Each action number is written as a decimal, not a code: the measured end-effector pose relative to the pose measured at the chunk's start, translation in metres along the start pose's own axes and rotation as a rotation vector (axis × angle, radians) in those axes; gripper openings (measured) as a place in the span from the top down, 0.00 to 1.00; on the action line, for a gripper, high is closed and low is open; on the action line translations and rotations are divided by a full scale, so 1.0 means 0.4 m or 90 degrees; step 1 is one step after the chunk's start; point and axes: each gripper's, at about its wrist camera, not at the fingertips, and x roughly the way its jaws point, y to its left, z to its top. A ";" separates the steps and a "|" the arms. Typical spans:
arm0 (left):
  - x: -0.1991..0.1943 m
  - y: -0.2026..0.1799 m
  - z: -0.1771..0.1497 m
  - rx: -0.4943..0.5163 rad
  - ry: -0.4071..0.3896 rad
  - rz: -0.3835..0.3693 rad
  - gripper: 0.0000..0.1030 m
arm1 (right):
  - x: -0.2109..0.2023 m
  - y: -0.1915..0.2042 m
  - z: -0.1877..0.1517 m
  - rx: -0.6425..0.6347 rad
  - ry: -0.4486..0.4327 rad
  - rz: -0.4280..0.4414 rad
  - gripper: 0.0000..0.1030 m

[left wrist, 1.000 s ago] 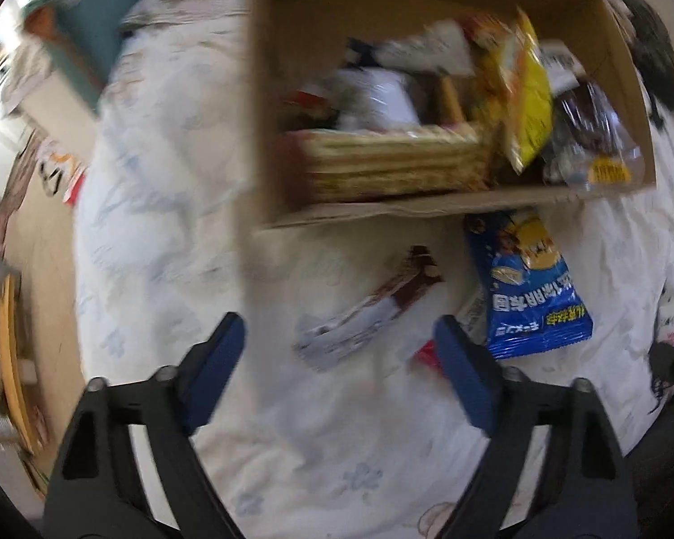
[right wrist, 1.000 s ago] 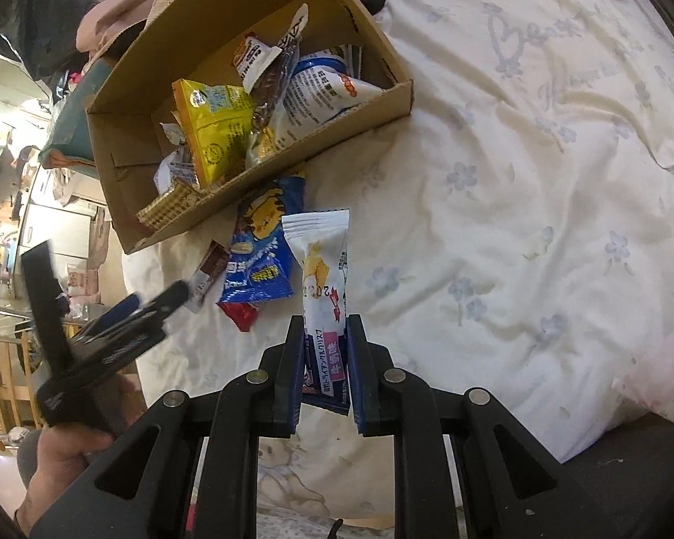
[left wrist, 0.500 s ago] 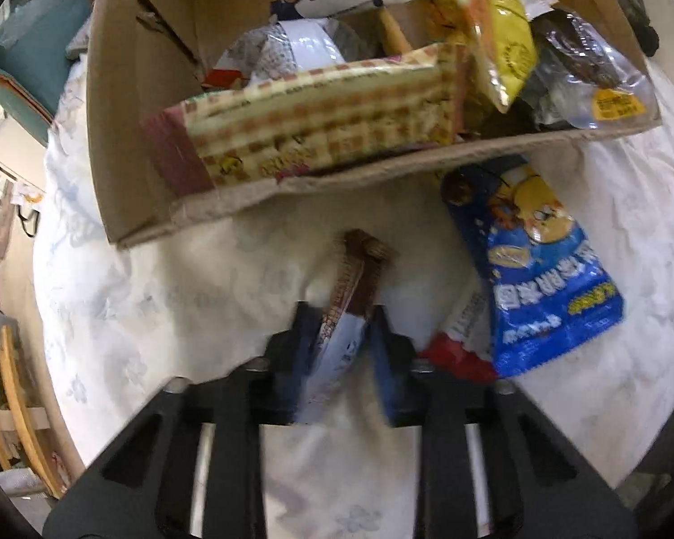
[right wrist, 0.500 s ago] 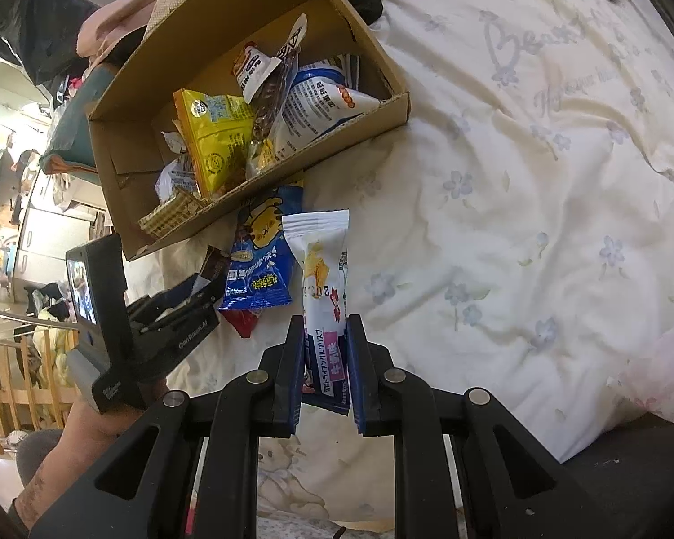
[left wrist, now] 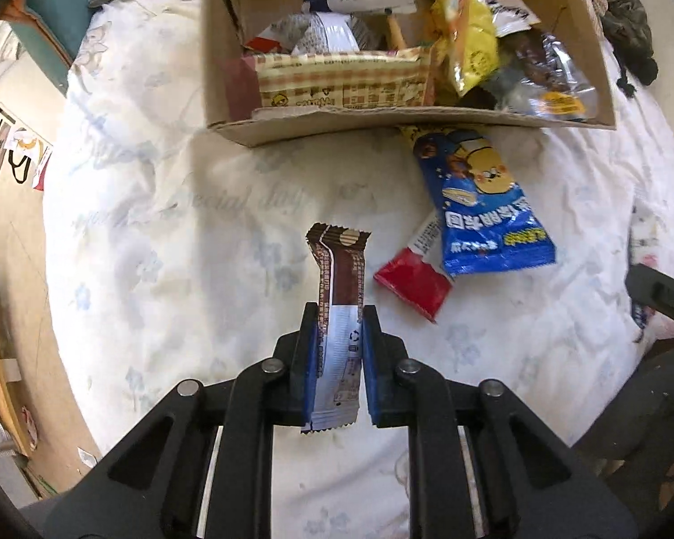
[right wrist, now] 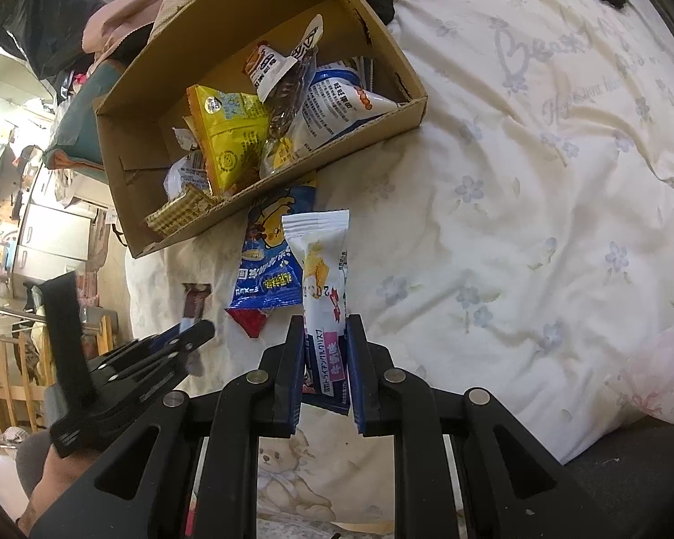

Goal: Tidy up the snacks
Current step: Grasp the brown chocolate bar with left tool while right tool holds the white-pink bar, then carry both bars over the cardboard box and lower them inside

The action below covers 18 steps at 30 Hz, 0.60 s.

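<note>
My left gripper (left wrist: 335, 314) is shut on a brown-and-white snack bar (left wrist: 339, 296) and holds it above the bedspread, short of the cardboard box (left wrist: 382, 123). The box holds several snack packets. A blue snack bag (left wrist: 481, 206) and a red packet (left wrist: 413, 283) lie on the bedspread just in front of the box. My right gripper (right wrist: 325, 328) is shut on a white snack packet (right wrist: 321, 269) with pink lettering, held above the bed near the blue bag (right wrist: 269, 260). The left gripper with its bar (right wrist: 193, 303) shows at the lower left of the right wrist view.
The box (right wrist: 166, 103) sits on a white flowered bedspread (right wrist: 539, 179). A teal cushion (left wrist: 54, 13) lies at the far left, dark cloth (left wrist: 624, 31) at the far right. The bed edge drops to a floor with furniture (right wrist: 45, 233) on the left.
My left gripper went from open above the brown bar to shut on it, then lifted it and drew back from the box. My right gripper has stayed shut on the white packet, hardly moving.
</note>
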 end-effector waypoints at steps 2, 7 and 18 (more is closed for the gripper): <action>-0.023 0.010 -0.018 -0.017 -0.014 -0.002 0.86 | -0.002 -0.001 -0.002 0.000 -0.002 -0.003 0.82; -0.055 0.048 -0.052 -0.058 -0.034 0.002 0.86 | -0.017 -0.022 0.003 0.020 -0.017 -0.007 0.82; -0.151 0.036 -0.087 -0.091 -0.133 0.010 0.86 | -0.069 0.010 0.001 -0.008 -0.072 0.041 0.82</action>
